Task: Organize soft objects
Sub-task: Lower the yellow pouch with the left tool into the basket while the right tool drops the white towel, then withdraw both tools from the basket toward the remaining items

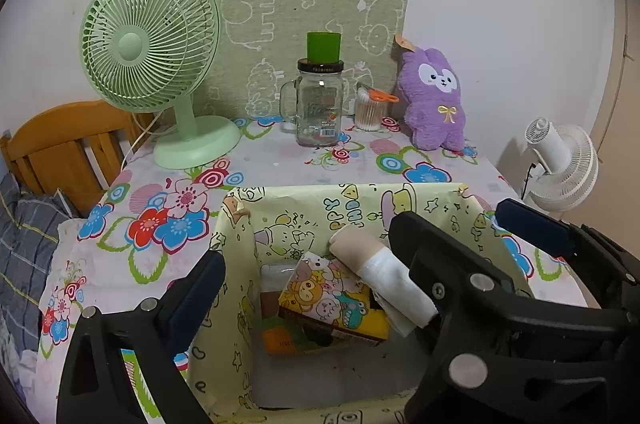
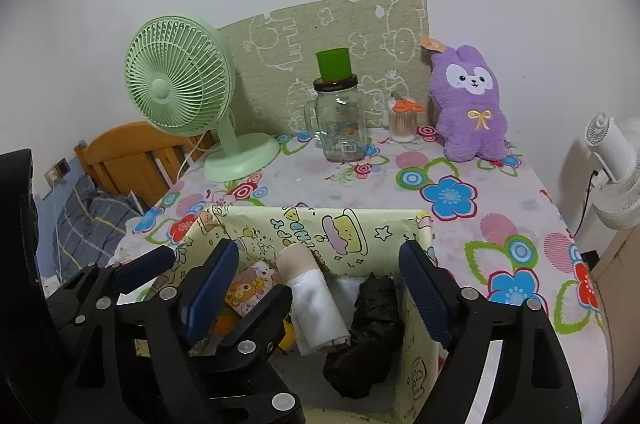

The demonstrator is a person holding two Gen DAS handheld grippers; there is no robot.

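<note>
Both grippers, left (image 1: pixel 308 260) and right (image 2: pixel 320 264), hang spread and unloaded over the box (image 2: pixel 360 224), its rolled socks (image 2: pixel 312 300) stored, while the purple plush (image 2: pixel 468 103) waits at the table's far edge.

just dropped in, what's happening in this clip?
Someone is sorting soft items into a yellow cartoon-print box on the floral table. Both grippers, the left gripper and the right gripper, hang open over the box, and neither holds anything. Inside lie a beige-and-white rolled cloth, a black bundle and a cartoon tissue pack. The purple plush sits at the back by the wall, outside the box.
</note>
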